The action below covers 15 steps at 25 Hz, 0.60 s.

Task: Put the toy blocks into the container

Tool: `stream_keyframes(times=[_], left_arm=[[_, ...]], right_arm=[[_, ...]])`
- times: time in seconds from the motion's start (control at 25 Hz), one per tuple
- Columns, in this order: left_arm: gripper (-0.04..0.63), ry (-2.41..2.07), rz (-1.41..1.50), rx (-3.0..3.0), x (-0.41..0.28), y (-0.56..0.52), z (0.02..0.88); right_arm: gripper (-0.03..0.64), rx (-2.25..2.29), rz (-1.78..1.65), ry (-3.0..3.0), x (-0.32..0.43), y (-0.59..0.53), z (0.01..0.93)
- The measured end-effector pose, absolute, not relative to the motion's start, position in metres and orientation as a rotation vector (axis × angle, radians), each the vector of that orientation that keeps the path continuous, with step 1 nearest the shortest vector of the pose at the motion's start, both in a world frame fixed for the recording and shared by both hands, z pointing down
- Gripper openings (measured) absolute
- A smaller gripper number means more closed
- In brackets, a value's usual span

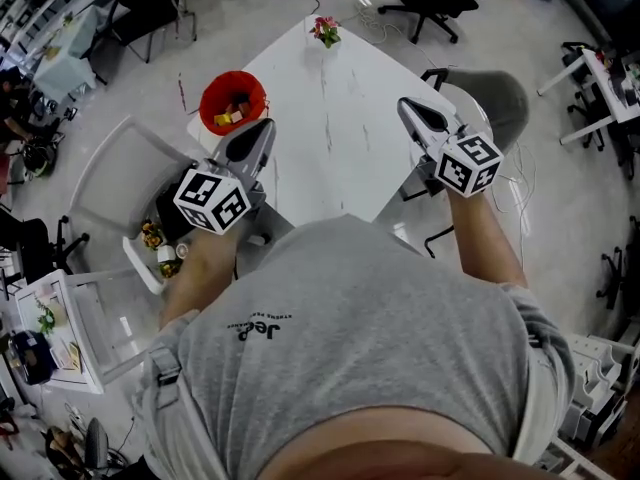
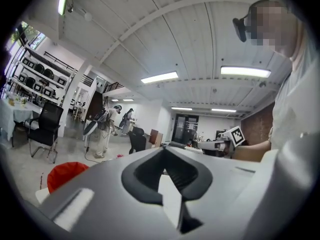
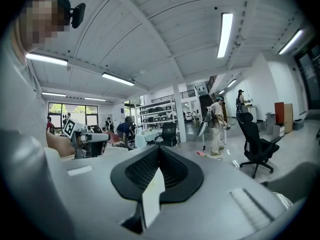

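The job looks done or close to it. The red container (image 1: 233, 96) sits at the left edge of the white counter (image 1: 340, 128) with several toy blocks (image 1: 236, 113) inside. No block shows on the counter's bare top, only a small flower sprig (image 1: 324, 31) at the far corner. The left claw (image 1: 262, 128) and right claw (image 1: 406, 106) hover level near the person's body, each pinched together on nothing. Blocks out of view can't be ruled out.
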<state>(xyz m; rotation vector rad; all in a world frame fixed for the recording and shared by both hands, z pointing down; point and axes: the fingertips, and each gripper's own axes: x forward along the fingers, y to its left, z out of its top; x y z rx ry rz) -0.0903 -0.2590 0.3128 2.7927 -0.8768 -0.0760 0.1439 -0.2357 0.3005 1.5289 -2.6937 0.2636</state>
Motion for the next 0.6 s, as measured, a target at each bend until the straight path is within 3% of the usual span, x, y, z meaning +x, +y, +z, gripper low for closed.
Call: stream_keyframes(times=[0.6], left_arm=[[0.058, -0.91, -0.104, 2.766, -0.104, -0.254, 0.307]], right_arm=[[0.003, 1.504, 0.249, -2.709, 0.141, -0.237, 0.294]])
